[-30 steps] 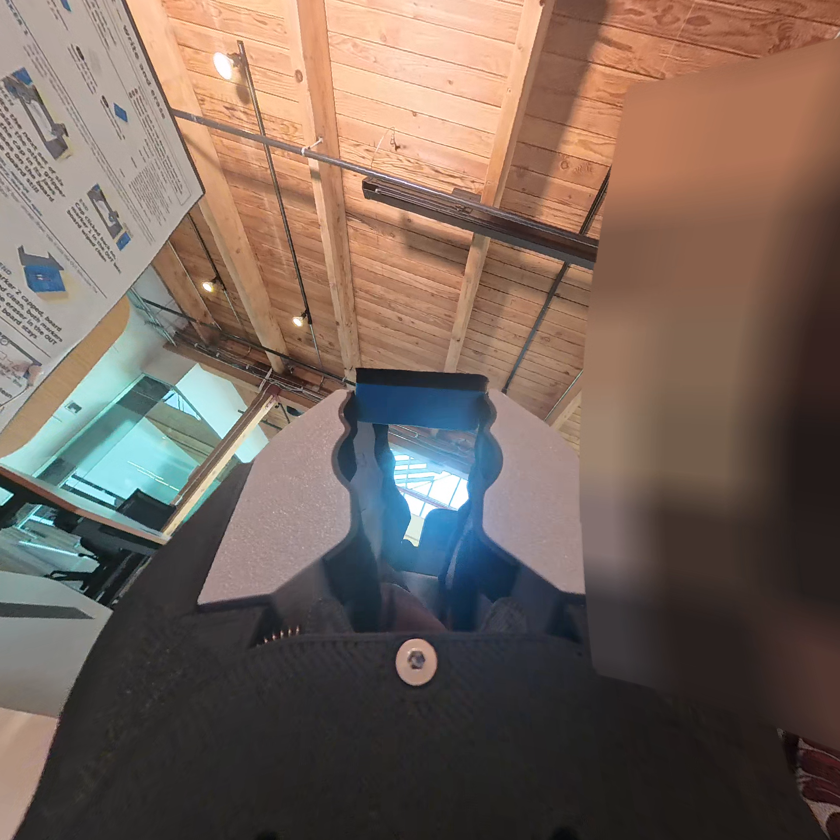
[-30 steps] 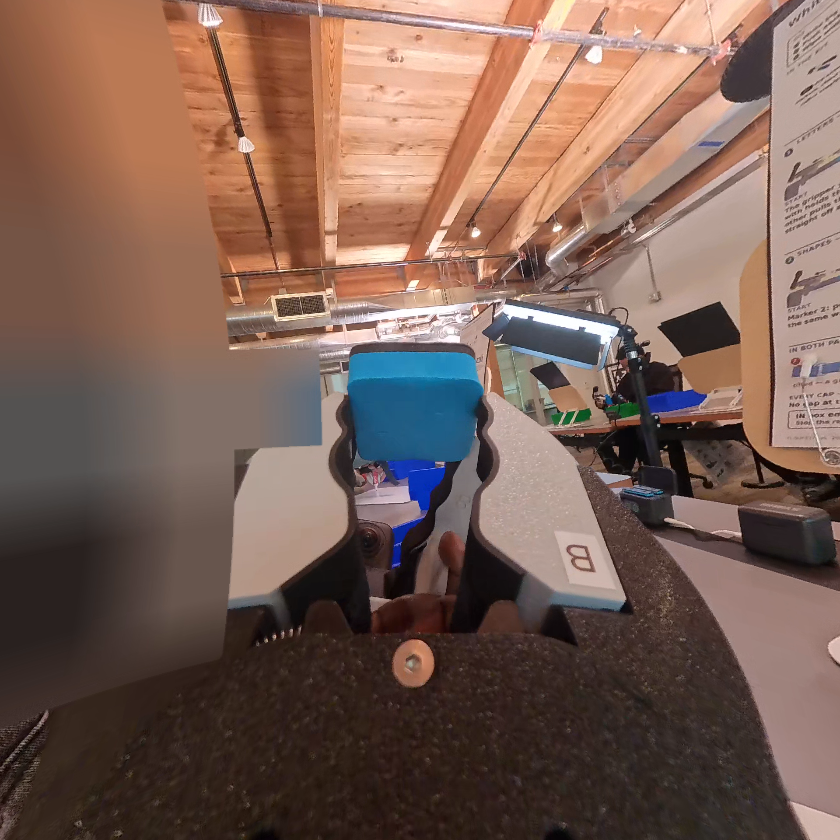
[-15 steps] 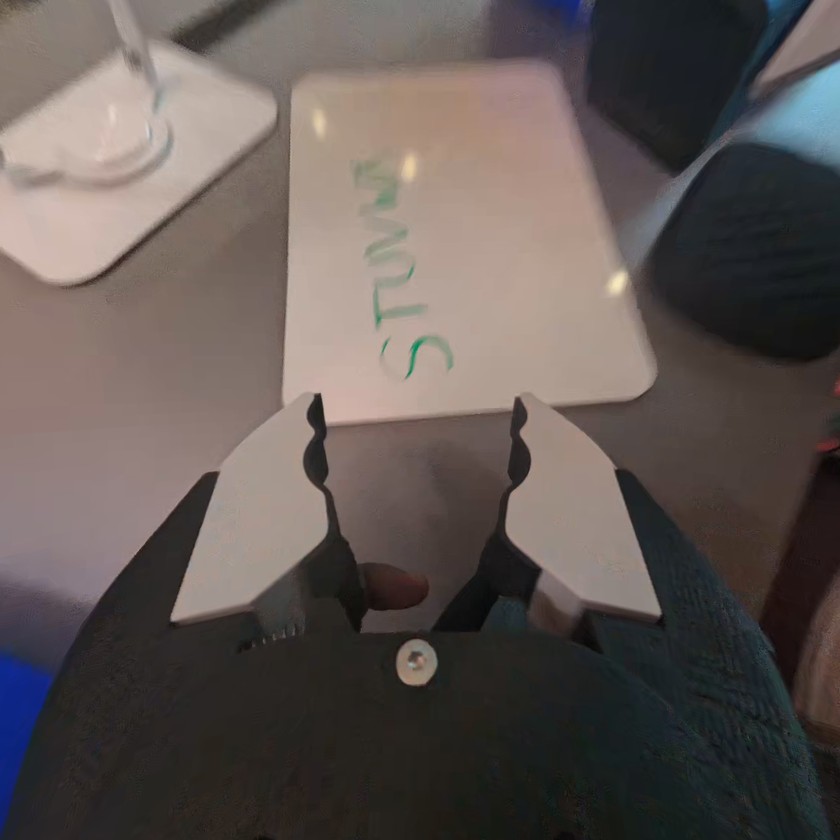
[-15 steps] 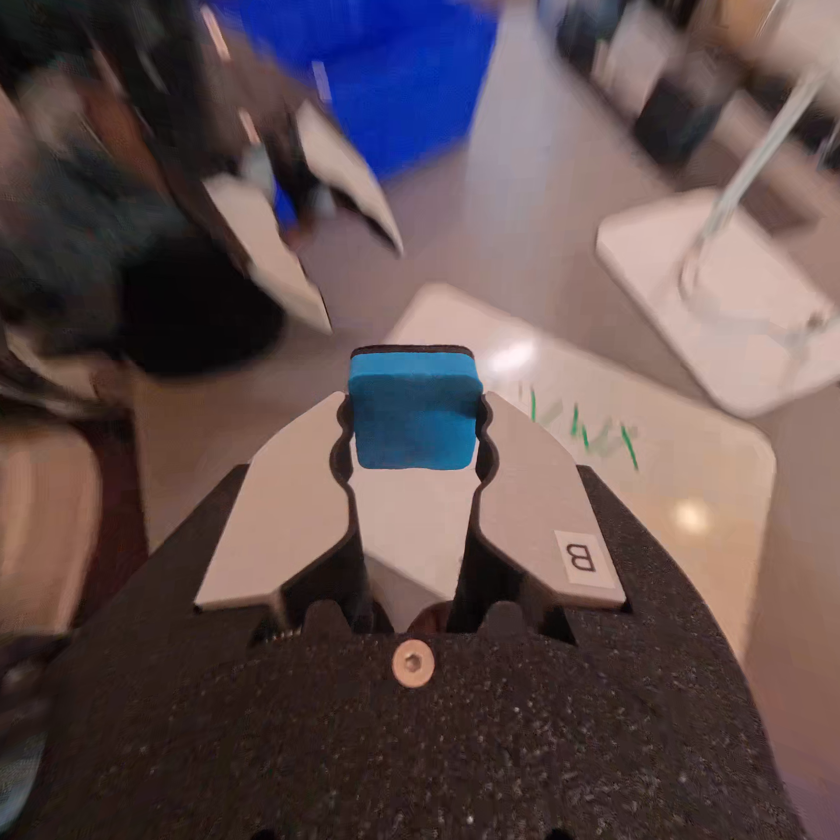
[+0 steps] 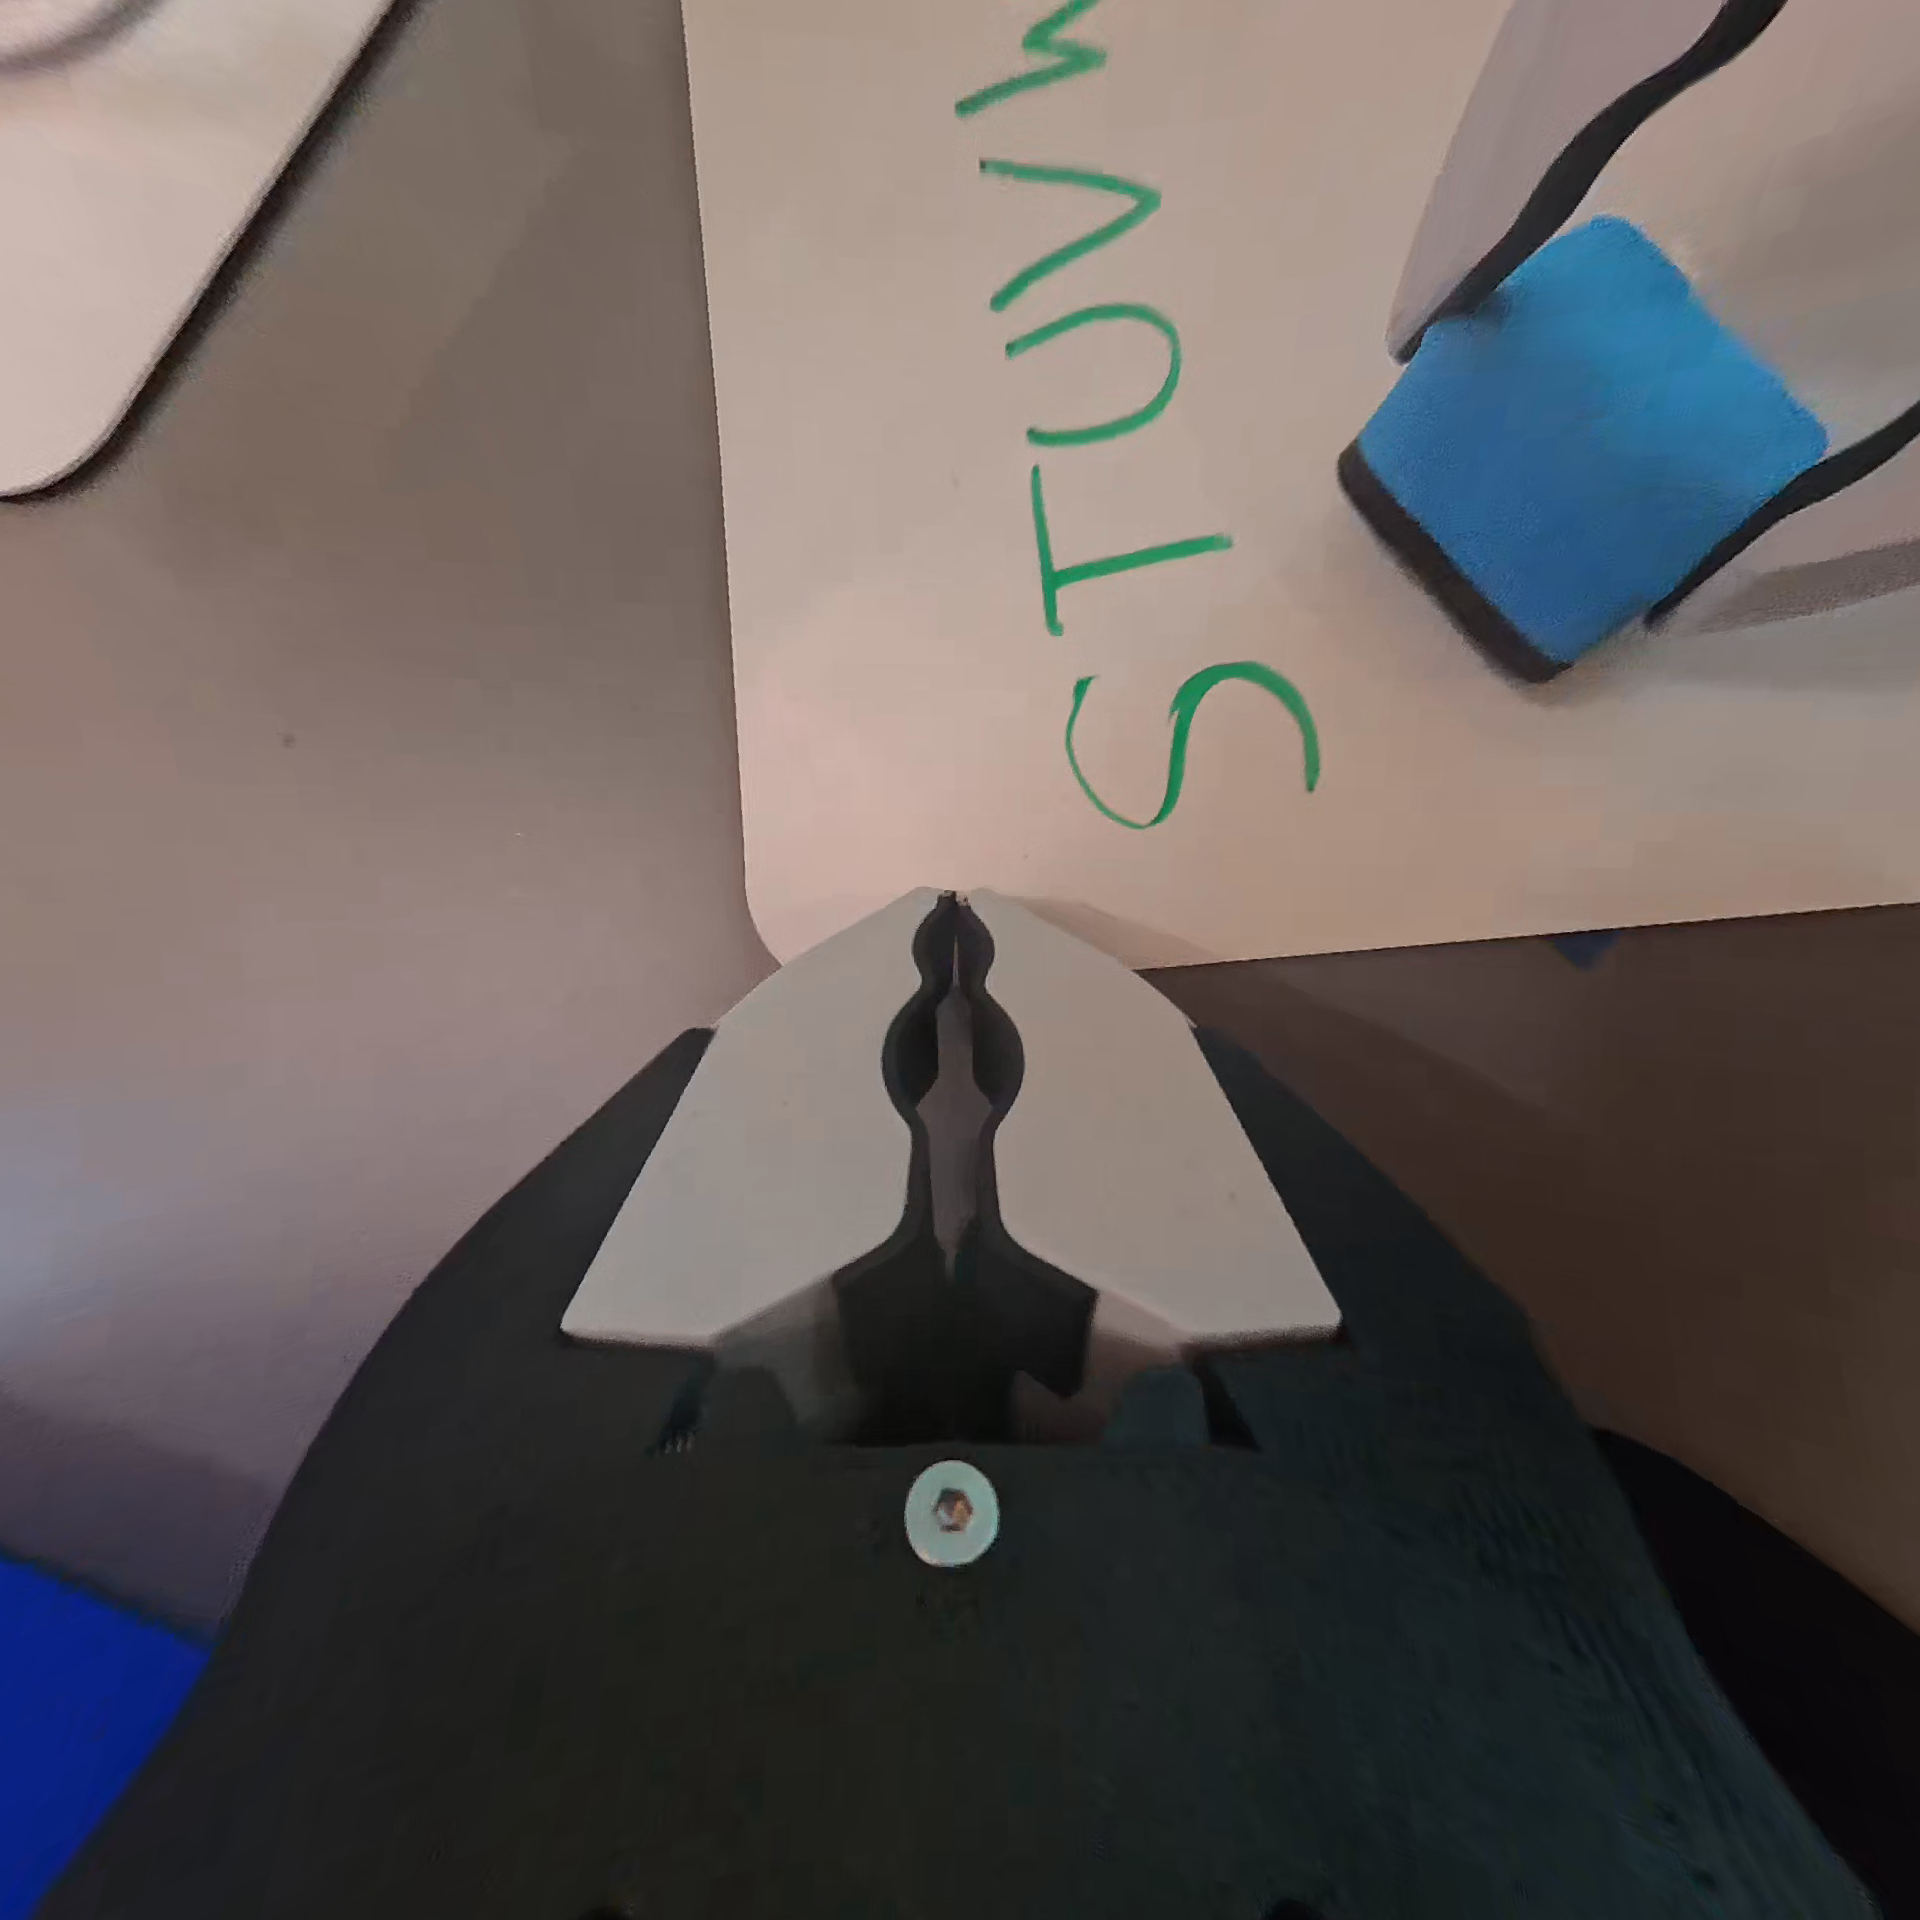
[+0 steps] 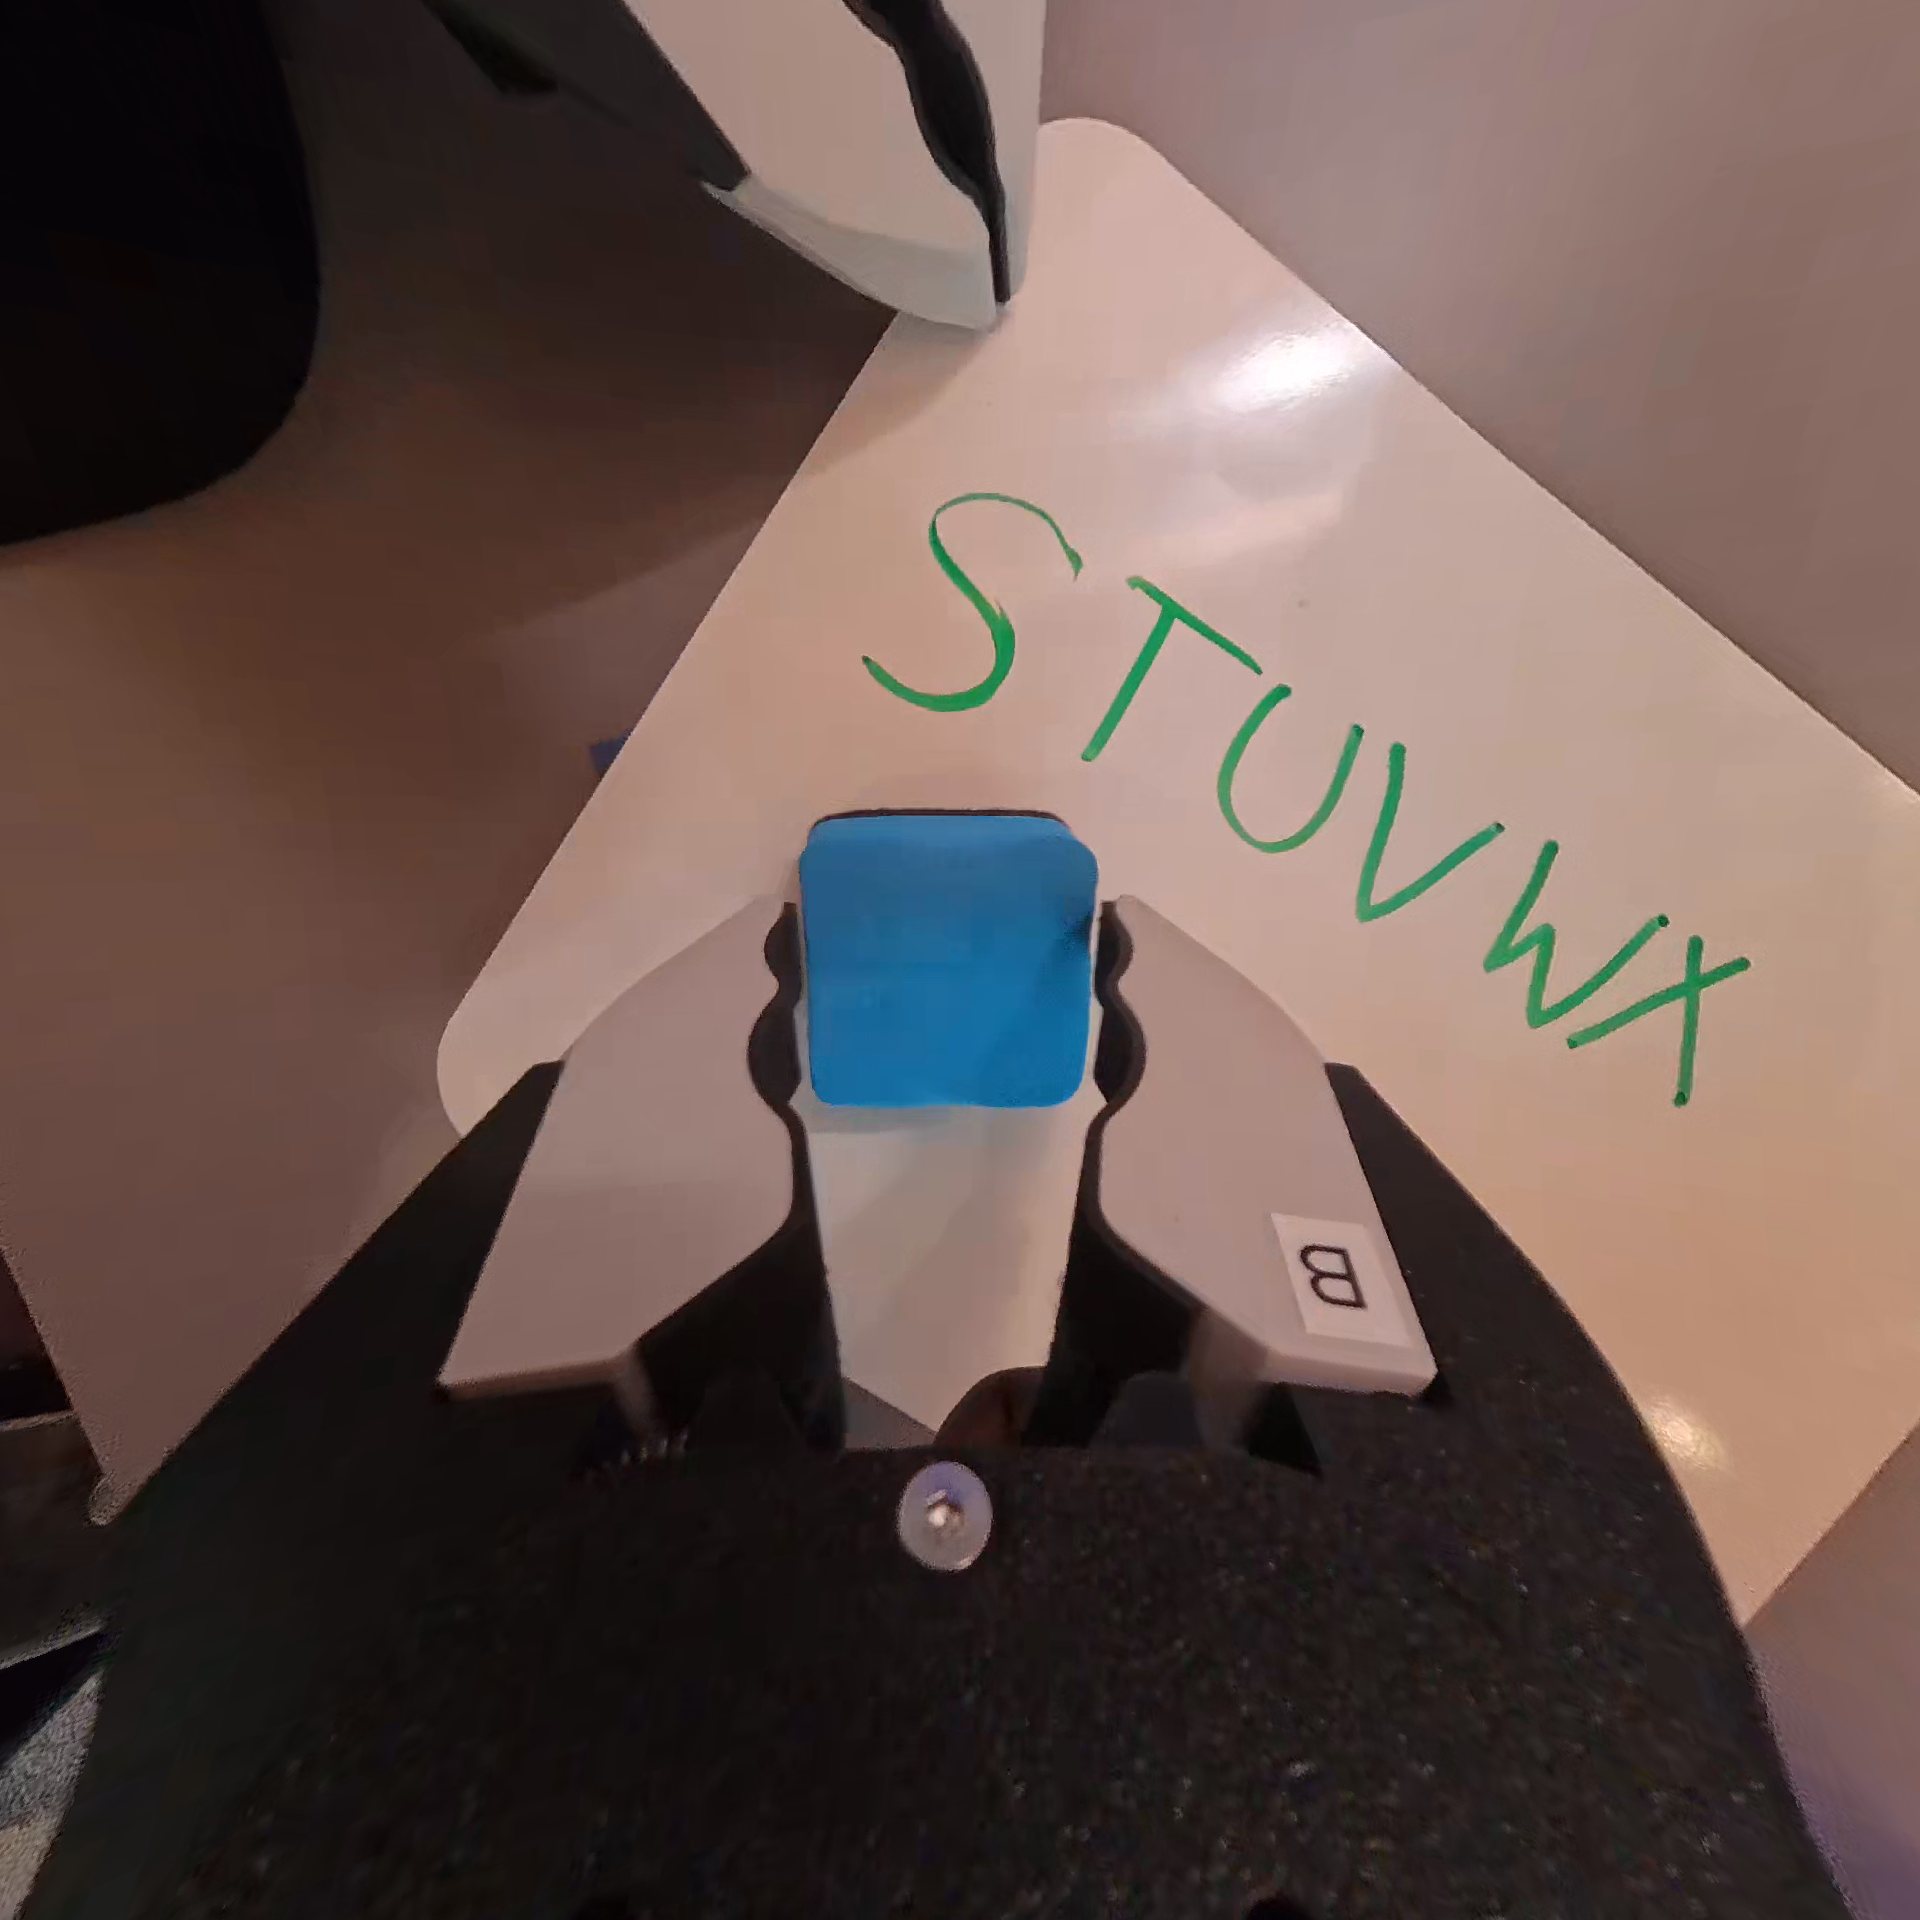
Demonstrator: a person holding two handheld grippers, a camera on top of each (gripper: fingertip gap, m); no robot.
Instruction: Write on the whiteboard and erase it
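Observation:
A white whiteboard [image 5: 894,582] lies flat on the grey table, with green marker letters [image 5: 1122,436] along it. It also shows in the right wrist view [image 6: 1299,436], letters [image 6: 1299,790] included. My left gripper [image 5: 951,899] is shut and empty, its tips at the board's near corner. It shows at the top of the right wrist view [image 6: 992,281]. My right gripper [image 6: 948,914] is shut on a blue eraser [image 6: 948,961], held just above or on the board beside the first letter. The eraser shows in the left wrist view [image 5: 1579,436] at the right.
A white stand base [image 5: 156,208] lies on the table left of the board. A dark round object [image 6: 135,312] sits past the board's corner. Something blue [image 5: 73,1704] shows at the lower left edge. Tip to tip, the grippers are about 11 cm apart.
Both grippers swung down from pointing at the ceiling to the table. My left gripper closed from open and reached the board's corner. My right gripper brought the eraser close to the board.

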